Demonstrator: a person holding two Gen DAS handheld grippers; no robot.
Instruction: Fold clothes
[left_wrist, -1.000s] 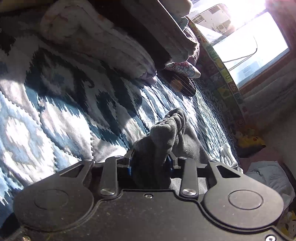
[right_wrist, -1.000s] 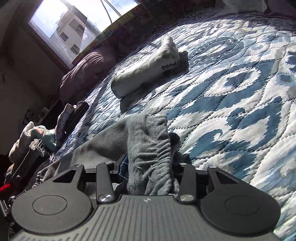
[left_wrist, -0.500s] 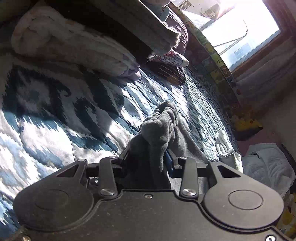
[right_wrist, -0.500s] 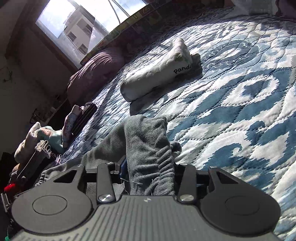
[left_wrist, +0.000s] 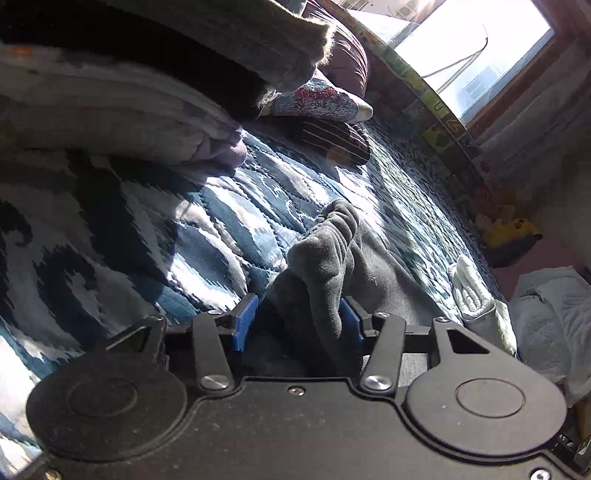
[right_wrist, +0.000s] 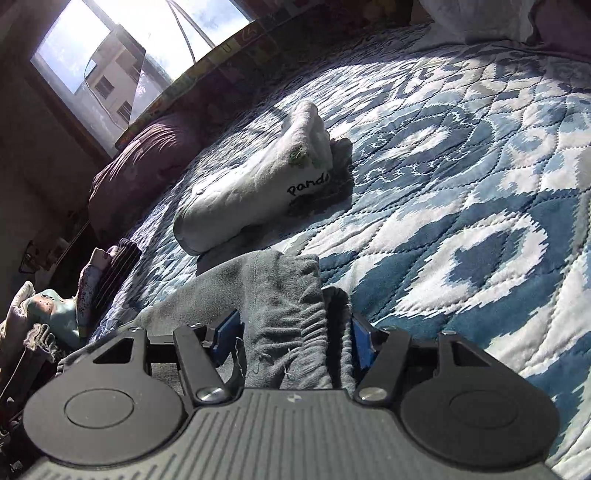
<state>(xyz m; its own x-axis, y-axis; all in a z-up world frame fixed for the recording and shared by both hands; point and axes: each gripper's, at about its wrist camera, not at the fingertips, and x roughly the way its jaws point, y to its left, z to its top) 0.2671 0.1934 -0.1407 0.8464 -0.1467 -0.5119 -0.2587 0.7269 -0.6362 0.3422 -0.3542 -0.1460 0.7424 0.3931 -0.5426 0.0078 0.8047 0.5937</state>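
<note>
Low centre of both wrist frames: the grey garment (left_wrist: 325, 266) runs between your two grippers, draped over the blue-and-white quilt (right_wrist: 461, 206).

Left gripper (left_wrist: 297, 325): the jaws look part open, with cloth bunched against the right pad and a gap at the left. Cannot tell if it is gripped or only resting there.

Right gripper (right_wrist: 291, 338): jaws on either side of the gathered, elastic-looking edge. Cannot tell whether they pinch it.

Handling, as a guess: soft knit, light, limp. It will sag and bunch wherever you do not hold it. Not fragile, not slippery. Take it by the gathered edge, one corner per gripper, and pull it taut before laying it flat.

Writing: the white sock (right_wrist: 255, 184), upper centre of the right frame, reads "pand…" in black; the rest curls out of sight. Letters on the colourful strip (left_wrist: 439, 107) under the window are too distorted to read.
</note>
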